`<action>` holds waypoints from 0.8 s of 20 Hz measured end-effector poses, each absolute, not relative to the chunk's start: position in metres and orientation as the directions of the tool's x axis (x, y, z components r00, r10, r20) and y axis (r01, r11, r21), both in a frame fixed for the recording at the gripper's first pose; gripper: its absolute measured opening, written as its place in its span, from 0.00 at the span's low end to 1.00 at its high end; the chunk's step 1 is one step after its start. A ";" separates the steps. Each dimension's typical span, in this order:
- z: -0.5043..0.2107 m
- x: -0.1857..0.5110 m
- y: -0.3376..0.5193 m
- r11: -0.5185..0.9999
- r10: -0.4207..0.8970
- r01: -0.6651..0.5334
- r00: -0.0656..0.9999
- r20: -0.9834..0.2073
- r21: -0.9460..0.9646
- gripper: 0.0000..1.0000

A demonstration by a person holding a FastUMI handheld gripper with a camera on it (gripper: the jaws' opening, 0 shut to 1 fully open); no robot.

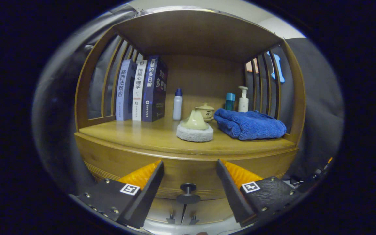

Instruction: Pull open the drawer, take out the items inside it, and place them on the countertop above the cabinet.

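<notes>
A wooden cabinet with a countertop [148,137] stands ahead of me. Below the countertop runs the drawer front [188,171], which looks closed, with a dark round knob [188,187] at its middle. My gripper [189,163] is open, its two fingers spread wide with the knob between and slightly below their tips, not touching it. What lies inside the drawer is hidden.
On the countertop stand three books [140,91] at the left, a white bottle with a blue cap [177,104], a cream lid on a white pad [194,129], a small pot [206,112], a folded blue towel [250,124], a teal bottle [229,101] and a pump bottle [243,99]. Slatted sides and a roof enclose it.
</notes>
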State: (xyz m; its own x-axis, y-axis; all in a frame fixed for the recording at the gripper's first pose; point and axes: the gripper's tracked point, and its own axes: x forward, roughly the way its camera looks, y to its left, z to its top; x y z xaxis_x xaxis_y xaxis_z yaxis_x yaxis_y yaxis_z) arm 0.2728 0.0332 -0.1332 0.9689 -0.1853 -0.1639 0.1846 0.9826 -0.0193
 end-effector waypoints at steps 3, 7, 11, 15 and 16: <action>-0.115 0.255 0.024 0.983 -0.166 0.176 0.970 -0.176 0.046 0.97; -0.065 0.218 -0.009 0.977 -0.156 0.172 0.979 -0.131 0.123 0.97; -0.023 0.176 -0.070 0.980 -0.166 0.172 0.984 -0.058 0.104 0.96; -0.013 0.145 -0.141 0.979 -0.185 0.187 0.982 -0.026 0.088 0.97; -0.008 0.140 -0.155 0.980 -0.184 0.184 0.983 0.004 0.080 0.96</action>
State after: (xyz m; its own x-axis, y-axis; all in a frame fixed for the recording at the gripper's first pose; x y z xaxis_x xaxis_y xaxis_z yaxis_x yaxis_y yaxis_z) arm 0.1397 -0.1555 -0.0077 0.9829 -0.1844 0.0035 0.1835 0.9798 0.0795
